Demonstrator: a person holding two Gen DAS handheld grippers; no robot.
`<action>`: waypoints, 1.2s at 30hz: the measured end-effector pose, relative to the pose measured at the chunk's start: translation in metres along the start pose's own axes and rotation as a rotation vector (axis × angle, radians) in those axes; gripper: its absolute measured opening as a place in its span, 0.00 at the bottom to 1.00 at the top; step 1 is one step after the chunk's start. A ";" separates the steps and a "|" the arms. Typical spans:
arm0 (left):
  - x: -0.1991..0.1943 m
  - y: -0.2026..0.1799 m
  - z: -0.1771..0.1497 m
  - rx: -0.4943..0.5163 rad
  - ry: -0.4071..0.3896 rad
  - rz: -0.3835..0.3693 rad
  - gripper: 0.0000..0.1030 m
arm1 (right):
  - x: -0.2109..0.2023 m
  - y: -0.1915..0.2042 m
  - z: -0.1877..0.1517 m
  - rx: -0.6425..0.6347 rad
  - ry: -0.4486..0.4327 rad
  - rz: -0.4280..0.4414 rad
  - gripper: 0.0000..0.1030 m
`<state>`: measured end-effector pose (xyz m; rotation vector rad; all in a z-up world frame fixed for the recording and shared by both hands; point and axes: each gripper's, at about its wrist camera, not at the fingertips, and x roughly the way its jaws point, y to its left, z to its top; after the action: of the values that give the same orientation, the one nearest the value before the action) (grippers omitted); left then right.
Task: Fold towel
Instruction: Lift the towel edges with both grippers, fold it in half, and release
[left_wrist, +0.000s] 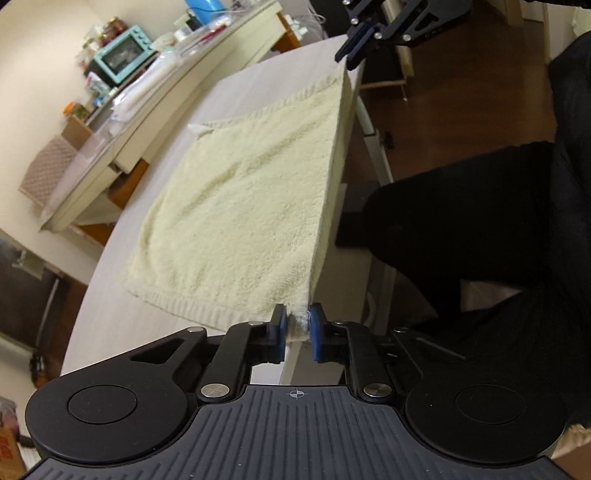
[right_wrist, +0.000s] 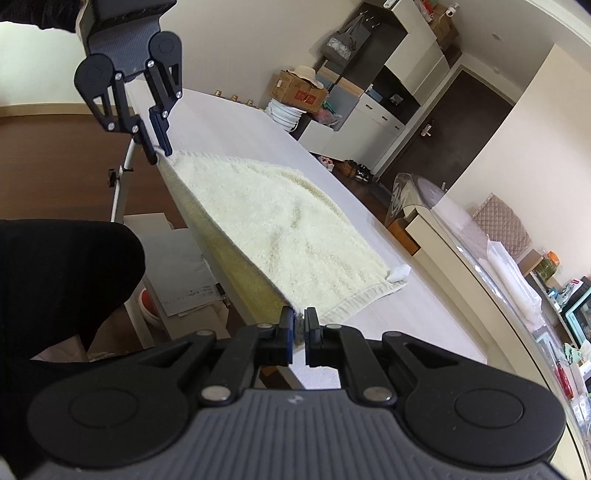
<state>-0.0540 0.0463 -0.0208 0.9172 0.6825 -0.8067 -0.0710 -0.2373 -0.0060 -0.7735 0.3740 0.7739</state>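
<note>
A pale yellow towel (left_wrist: 251, 206) lies on the white table (left_wrist: 110, 306), its near edge lifted and stretched taut along the table's side. My left gripper (left_wrist: 298, 325) is shut on one lifted corner. My right gripper (right_wrist: 300, 325) is shut on the other corner. In the left wrist view the right gripper (left_wrist: 351, 55) shows at the top, at the towel's far corner. In the right wrist view the left gripper (right_wrist: 159, 146) pinches the far corner of the towel (right_wrist: 280, 229). A white label (right_wrist: 400, 272) sticks out at the towel's flat far edge.
A person in black clothing (left_wrist: 498, 229) sits beside the table. A second table (left_wrist: 147, 110) behind holds a teal oven (left_wrist: 123, 55) and clutter. Boxes (right_wrist: 299, 92), white cabinets (right_wrist: 369, 122) and a dark door (right_wrist: 461, 125) stand across the room. Brown floor (left_wrist: 461, 92) lies below.
</note>
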 end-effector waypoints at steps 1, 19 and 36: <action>-0.006 0.000 0.001 -0.001 0.004 -0.034 0.13 | -0.003 0.000 0.000 -0.004 0.002 0.009 0.06; 0.028 0.145 0.018 -0.404 -0.006 0.068 0.13 | 0.055 -0.119 0.029 0.238 -0.057 0.091 0.06; 0.106 0.216 0.015 -0.523 0.096 0.076 0.13 | 0.167 -0.180 0.025 0.372 0.089 0.162 0.06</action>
<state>0.1844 0.0807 -0.0087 0.5035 0.8841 -0.4816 0.1751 -0.2221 0.0038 -0.4316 0.6464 0.7933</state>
